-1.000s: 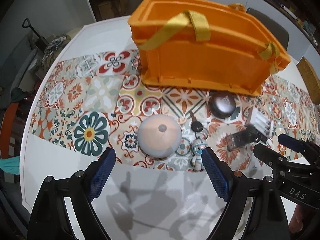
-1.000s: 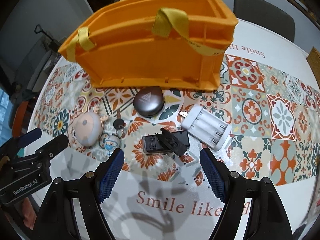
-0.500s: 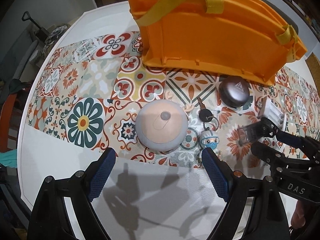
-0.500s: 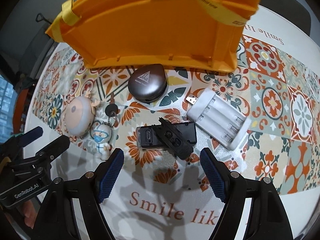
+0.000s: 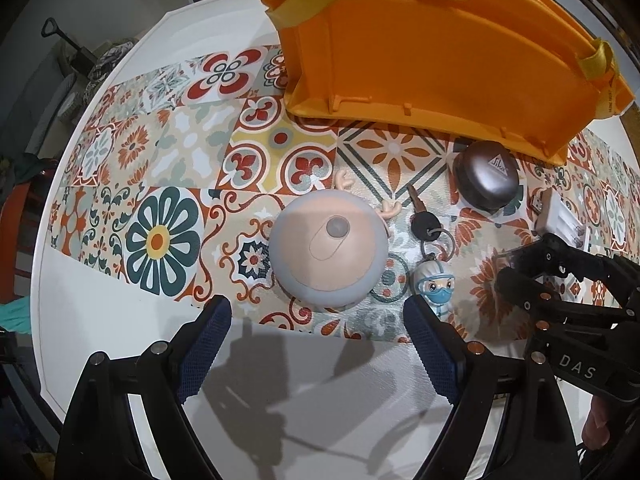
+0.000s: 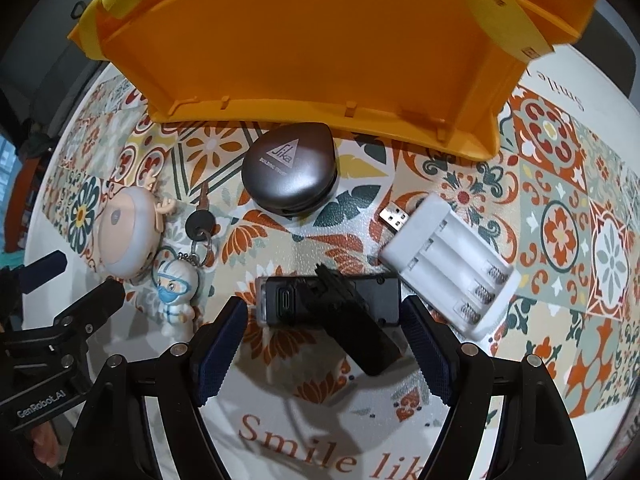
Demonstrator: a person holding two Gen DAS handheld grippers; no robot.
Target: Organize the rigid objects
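An orange crate (image 5: 432, 52) with yellow straps stands at the back of the table; it also shows in the right wrist view (image 6: 320, 40). My left gripper (image 5: 318, 344) is open just in front of a round grey-and-peach deer-face gadget (image 5: 328, 252). A key with a masked-figure keychain (image 5: 434, 280) lies to its right. My right gripper (image 6: 322, 344) is open around the near end of a black device with a clip (image 6: 332, 304). A grey Sika case (image 6: 290, 168) and a white battery charger (image 6: 444, 264) lie beyond.
The objects lie on a patterned tile mat (image 5: 192, 160) on a round white table (image 5: 100, 320). The crate is close behind the objects. Each gripper shows in the other's view: the right one (image 5: 560, 288) and the left one (image 6: 52, 308).
Both grippers have moved forward and down toward the table. The deer-face gadget and the black device now sit much closer to the fingertips. Nothing has been grasped.
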